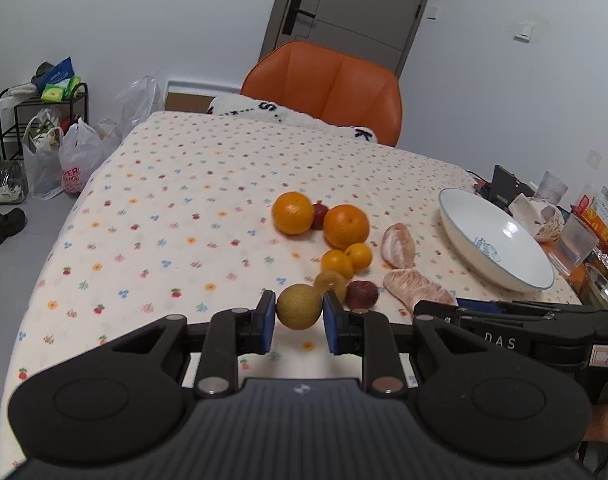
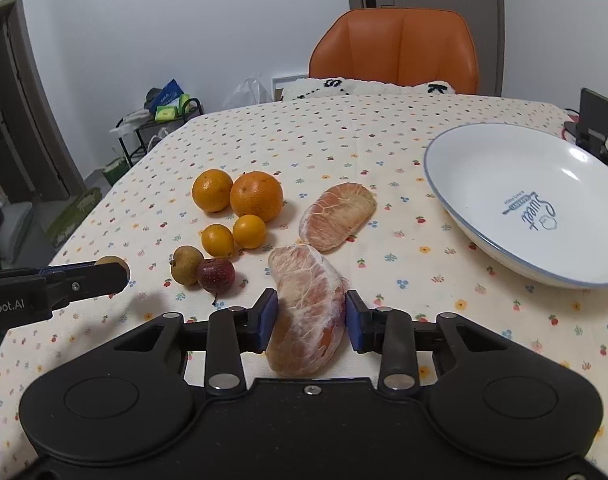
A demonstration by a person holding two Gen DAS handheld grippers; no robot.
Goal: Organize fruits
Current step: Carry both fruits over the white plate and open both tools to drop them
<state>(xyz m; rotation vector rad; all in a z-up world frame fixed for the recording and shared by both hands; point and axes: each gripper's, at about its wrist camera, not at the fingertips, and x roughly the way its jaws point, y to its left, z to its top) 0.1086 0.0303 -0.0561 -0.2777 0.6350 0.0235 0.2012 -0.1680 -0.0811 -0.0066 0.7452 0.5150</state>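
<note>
The left gripper [image 1: 298, 322] pinches one round yellow-brown fruit [image 1: 298, 306] just above the floral-clothed surface [image 1: 176, 208], while the right gripper [image 2: 309, 322] closes its blue pads on one of two peeled pomelo segments [image 2: 307, 312]; the second pomelo segment [image 2: 337, 216] lies just beyond. Nearby sit two large oranges [image 2: 256, 196], two small oranges [image 2: 249, 231], another yellow-brown fruit [image 2: 187, 265] and two dark red fruits [image 2: 216, 275]. One empty white bowl [image 2: 483, 168] stands to the right.

a table in a flowered cloth [image 2: 343, 136] carries oranges [image 2: 256, 196], pomelo segments [image 2: 337, 216] and a white plate [image 2: 483, 184].
</note>
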